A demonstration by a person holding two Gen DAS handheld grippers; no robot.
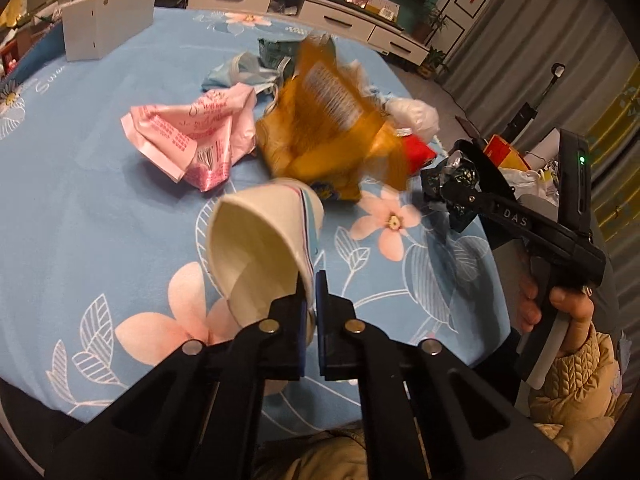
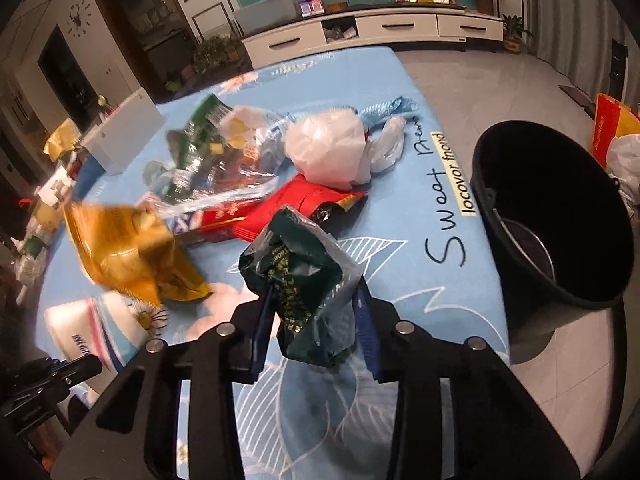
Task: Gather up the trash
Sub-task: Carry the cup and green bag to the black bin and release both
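Note:
My left gripper is shut on the rim of a white paper cup, held above the blue flowered tablecloth; the cup also shows in the right wrist view. My right gripper is shut on a crumpled dark green wrapper, which also shows in the left wrist view. A black bucket stands on the floor right of the table. More trash lies on the cloth: an orange bag, a pink wrapper, a red packet, a white plastic bag.
A white box stands at the table's far left. A white TV cabinet lines the far wall. Bags lie on the floor beyond the bucket. The table edge runs close beside the bucket.

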